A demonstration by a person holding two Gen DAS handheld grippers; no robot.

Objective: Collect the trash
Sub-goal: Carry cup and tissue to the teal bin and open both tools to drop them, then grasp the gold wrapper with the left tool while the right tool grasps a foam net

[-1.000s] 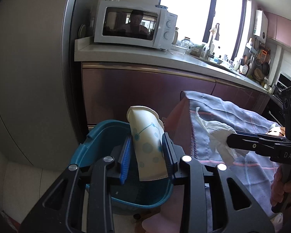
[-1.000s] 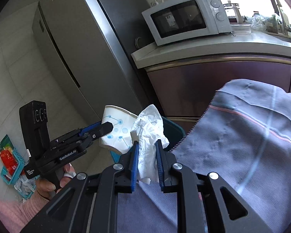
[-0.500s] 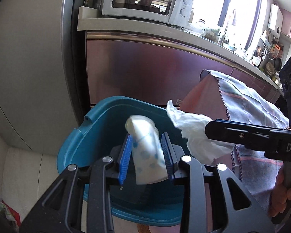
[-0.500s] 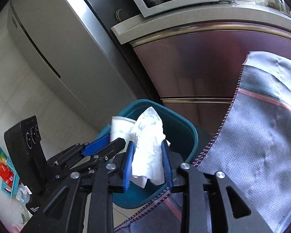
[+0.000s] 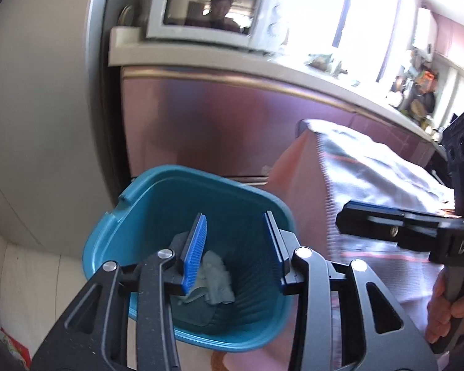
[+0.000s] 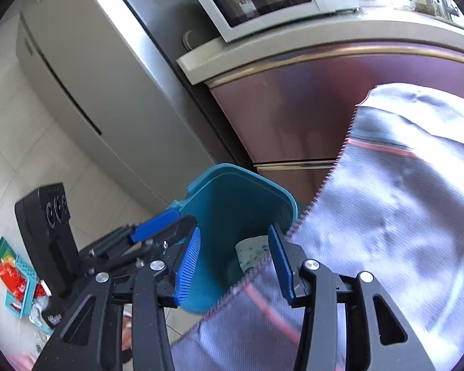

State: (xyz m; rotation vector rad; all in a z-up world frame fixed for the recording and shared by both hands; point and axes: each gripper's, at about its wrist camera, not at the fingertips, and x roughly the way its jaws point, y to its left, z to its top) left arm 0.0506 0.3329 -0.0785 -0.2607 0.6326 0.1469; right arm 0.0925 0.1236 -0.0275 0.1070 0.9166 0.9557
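Already we have both pieces of trash down in the teal bin (image 5: 130, 216) at the lower centre of the frame: the crumpled tissue (image 5: 215, 278) lies on its floor, and what looks like the dotted paper cup (image 6: 252, 252) shows low inside it in the right wrist view, though blur leaves us unsure. Our left gripper (image 5: 235, 247) and right gripper (image 6: 233, 262) hang above the bin, jaws opening with nothing between them. We judge this drop done; we see no more trash on the cloth-covered table (image 6: 402, 201).
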